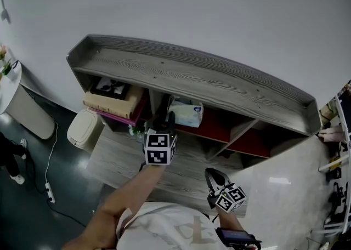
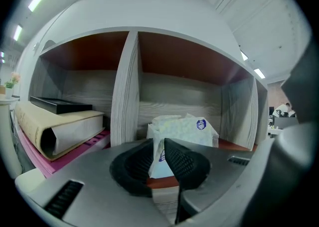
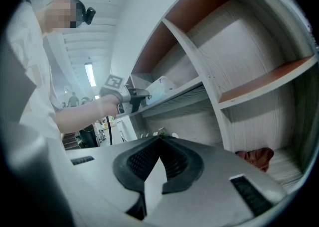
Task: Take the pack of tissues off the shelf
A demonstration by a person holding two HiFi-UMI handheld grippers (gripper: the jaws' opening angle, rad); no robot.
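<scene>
Left gripper view has the left gripper [image 2: 159, 143] pinching the pack of tissues [image 2: 185, 129] in the shelf [image 2: 124, 86], while the right gripper [image 3: 159, 139] is closed and empty.

the pack of tissues [image 2: 185, 127] is soft white plastic, pale blue lower down, with a small round blue logo and a crumpled top. it stands upright on the red-brown floor of the middle compartment of the shelf [image 2: 124, 86], just right of a divider, its near edge pinched in the left gripper [image 2: 160, 146].
</scene>
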